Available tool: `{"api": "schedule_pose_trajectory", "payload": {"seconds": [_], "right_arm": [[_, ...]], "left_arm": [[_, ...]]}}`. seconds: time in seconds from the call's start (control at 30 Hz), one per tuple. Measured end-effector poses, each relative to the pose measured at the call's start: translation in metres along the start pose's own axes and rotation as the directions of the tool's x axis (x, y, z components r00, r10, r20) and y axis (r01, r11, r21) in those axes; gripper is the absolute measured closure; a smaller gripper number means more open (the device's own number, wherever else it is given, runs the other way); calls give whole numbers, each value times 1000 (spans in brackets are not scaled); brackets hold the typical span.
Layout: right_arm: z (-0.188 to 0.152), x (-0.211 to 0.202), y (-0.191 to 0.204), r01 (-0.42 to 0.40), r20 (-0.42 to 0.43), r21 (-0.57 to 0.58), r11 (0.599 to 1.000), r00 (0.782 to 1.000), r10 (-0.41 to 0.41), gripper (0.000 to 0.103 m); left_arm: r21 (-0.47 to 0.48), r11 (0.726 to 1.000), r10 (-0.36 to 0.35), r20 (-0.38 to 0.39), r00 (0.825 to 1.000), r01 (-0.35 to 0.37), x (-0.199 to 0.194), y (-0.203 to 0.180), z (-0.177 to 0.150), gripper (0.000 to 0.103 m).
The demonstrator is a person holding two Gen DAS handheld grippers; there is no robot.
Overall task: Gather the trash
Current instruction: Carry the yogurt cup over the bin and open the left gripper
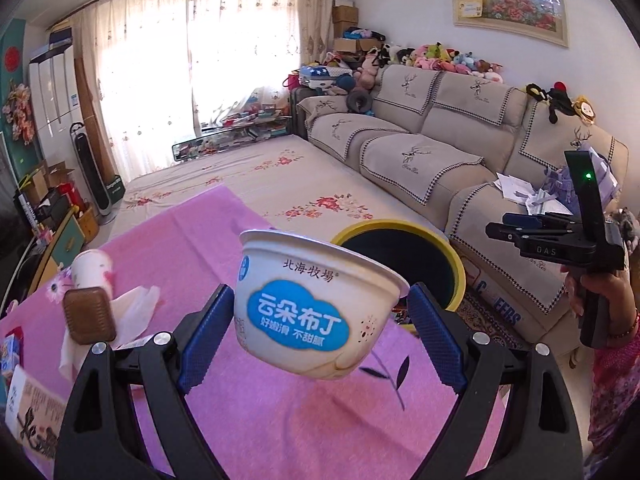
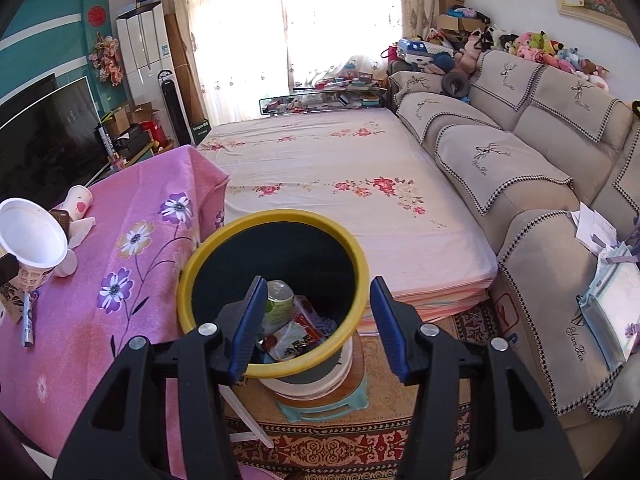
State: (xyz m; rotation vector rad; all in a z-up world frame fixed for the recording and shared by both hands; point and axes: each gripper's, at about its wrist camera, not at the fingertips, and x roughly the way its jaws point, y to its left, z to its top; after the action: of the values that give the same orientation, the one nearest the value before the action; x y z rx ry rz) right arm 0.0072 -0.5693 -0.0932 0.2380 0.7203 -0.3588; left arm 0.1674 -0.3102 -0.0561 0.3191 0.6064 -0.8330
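1. My left hand-held gripper (image 1: 322,308) is clamped on a white pudding cup (image 1: 316,304), one blue pad on each side of it; the cup is tilted, lifted off the pink flowered counter (image 1: 280,420)
2. From the right wrist view I see that same cup at the far left edge, its empty white inside facing the camera
3. The yellow-rimmed trash bin (image 2: 276,216) stands just beside the counter's edge, on a stack of stools, between the counter and the sofa (image 2: 520,168)
4. My right hand-held gripper (image 2: 318,320) hangs over the bin's mouth with its jaws apart and nothing between them
5. Inside the bin I see a green-and-white can (image 2: 280,304) and a crumpled snack wrapper (image 2: 296,336)
6. Left on the counter: a paper cup (image 1: 92,270) lying on its side, a brown wafer-like block (image 1: 90,316) touching it, and a crumpled white tissue (image 1: 136,308) just beside them
7. A hand (image 1: 600,296) holds the right tool at the left view's right edge
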Motion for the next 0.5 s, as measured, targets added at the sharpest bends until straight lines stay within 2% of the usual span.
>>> {"api": "schedule_pose_trajectory", "payload": {"seconds": [0.33, 0.47, 0.5], "right_arm": [[-9, 12, -44, 48, -35, 66, 997, 998, -46, 52], [-12, 13, -51, 60, -40, 78, 995, 998, -57, 50], [-11, 13, -52, 61, -40, 79, 995, 998, -58, 49]], "left_arm": [[33, 993, -108, -98, 989, 111, 128, -51, 52, 16], [48, 994, -87, -138, 987, 95, 165, -64, 58, 15], [44, 995, -80, -151, 985, 88, 172, -65, 58, 12]]}}
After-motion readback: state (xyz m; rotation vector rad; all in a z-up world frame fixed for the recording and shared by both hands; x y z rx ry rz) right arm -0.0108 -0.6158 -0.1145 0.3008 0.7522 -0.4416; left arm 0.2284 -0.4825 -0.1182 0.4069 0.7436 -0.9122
